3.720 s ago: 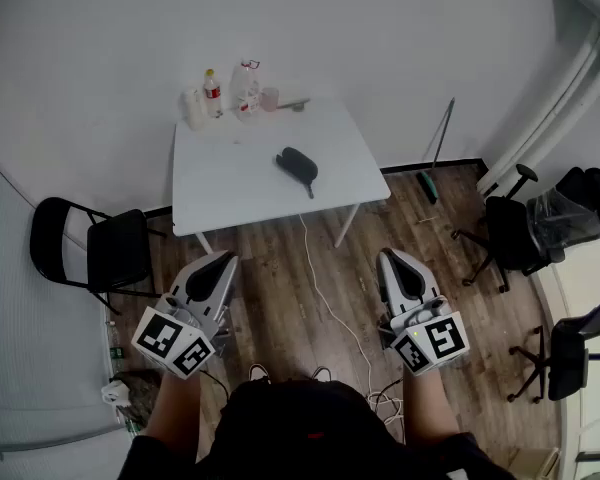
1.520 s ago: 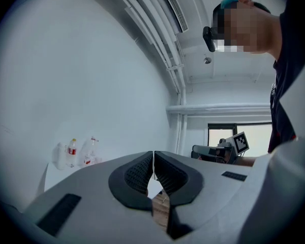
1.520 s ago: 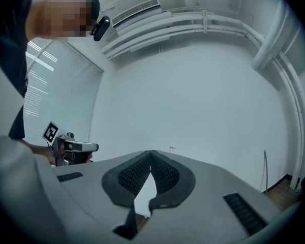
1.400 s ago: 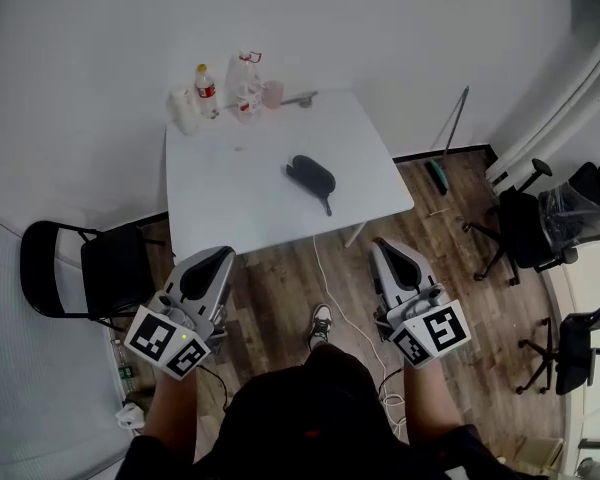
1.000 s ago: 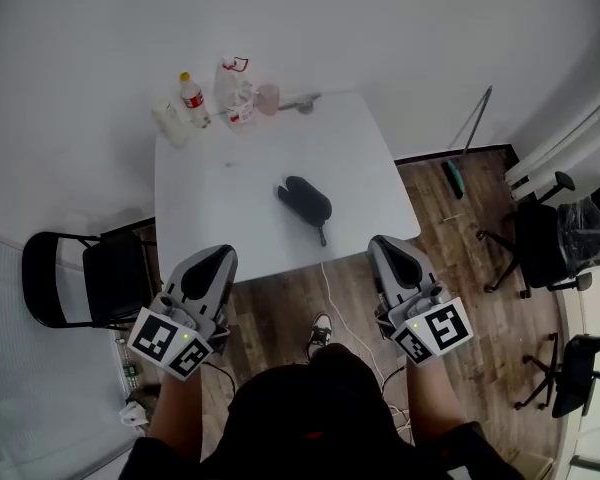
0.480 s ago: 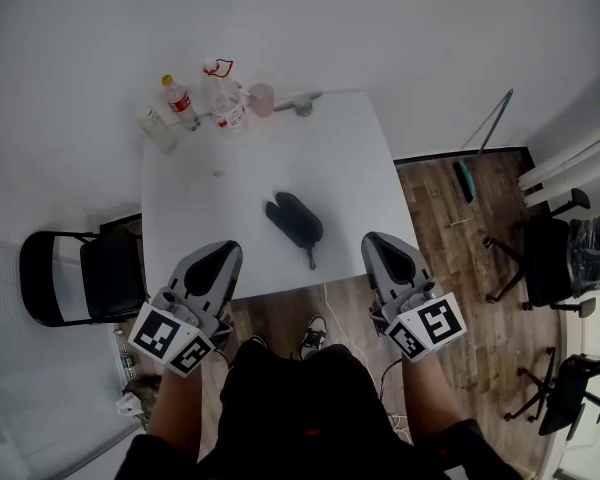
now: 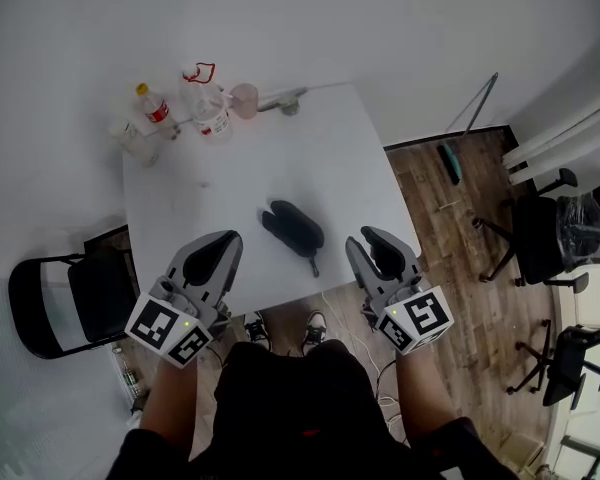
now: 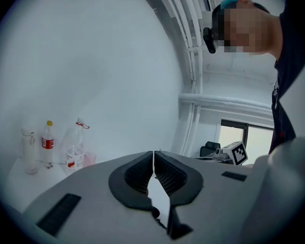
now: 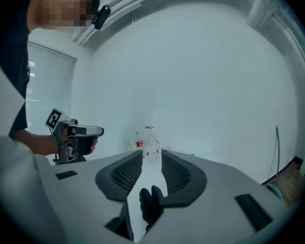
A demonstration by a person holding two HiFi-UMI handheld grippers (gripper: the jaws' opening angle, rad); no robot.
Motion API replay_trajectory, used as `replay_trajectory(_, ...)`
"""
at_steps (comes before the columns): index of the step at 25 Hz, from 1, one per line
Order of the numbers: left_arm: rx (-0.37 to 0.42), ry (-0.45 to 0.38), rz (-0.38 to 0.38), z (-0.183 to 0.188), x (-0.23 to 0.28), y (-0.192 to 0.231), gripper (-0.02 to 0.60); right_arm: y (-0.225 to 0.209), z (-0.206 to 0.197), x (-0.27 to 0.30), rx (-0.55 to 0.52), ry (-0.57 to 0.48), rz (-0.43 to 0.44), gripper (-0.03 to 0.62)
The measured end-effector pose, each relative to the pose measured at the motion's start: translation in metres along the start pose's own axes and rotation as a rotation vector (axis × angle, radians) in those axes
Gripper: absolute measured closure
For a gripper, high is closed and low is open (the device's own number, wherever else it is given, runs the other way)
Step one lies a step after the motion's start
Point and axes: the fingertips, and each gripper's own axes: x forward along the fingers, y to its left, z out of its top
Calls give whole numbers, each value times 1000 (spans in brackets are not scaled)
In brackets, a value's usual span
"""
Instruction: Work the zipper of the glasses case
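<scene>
On table (image 7: 330,148), glasses case (image 7: 292,226) diagonal, strap (image 7: 312,264) nearward

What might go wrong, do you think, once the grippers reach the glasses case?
The glasses case lies loose on the smooth table; tugging its zipper may drag it. The left gripper is shut, so it cannot pin the case. The zipper pull is too small to see here; the right gripper, jaws opening and empty, may miss it.

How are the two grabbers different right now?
The left gripper has its jaws shut tight together; the right gripper has its jaws a little apart, and they are opening. The left gripper is left of the glasses case, the right gripper on its right. Both are empty.
</scene>
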Motion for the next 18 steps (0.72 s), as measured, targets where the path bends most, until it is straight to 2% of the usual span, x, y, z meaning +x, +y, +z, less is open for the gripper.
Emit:
replay_trajectory(3,-10,21,-17,-5,-1,15,555,4,-15,21,-16,41,3,389)
replay_trajectory(6,-18,46,-29,-17,-1,24,555,5,-41,39,-47,109,11,327)
replay_trajectory(13,-66,71,-35,-39,0,33,555,10,-109,73,-123,287,76,215)
replay_trajectory(18,-66,92,-28,-53,4,36,555,11,-157,94,-176,394,103,175)
